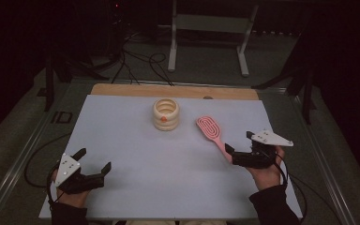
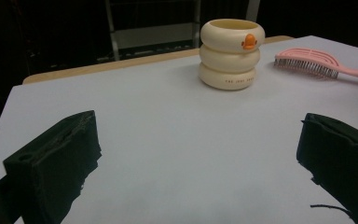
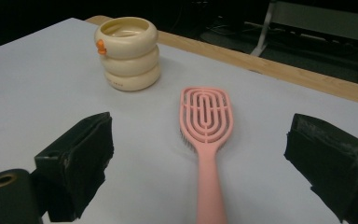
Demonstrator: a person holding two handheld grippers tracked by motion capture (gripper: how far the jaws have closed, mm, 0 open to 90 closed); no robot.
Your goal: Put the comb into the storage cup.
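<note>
The pink plastic vented hairbrush (image 1: 212, 131) is lying flat on the white table (image 1: 168, 164), bristles down, just right of the cream ribbed ring-shaped cup (image 1: 166, 114), handle pointing toward the person. The right gripper (image 1: 240, 149) is straddling that handle with jaws spread wide, seemingly lining up a grasp. The left gripper (image 1: 93, 161), also gaping and empty, is resting well left of the cup, apparently waiting.

You see a pink hairbrush (image 3: 206, 122), a cream ringed cup (image 1: 166, 114) with an orange duck mark, a pale lilac-grey counter (image 1: 145, 159) edged in tan wood, and black jaws on each hand-held gripper.
</note>
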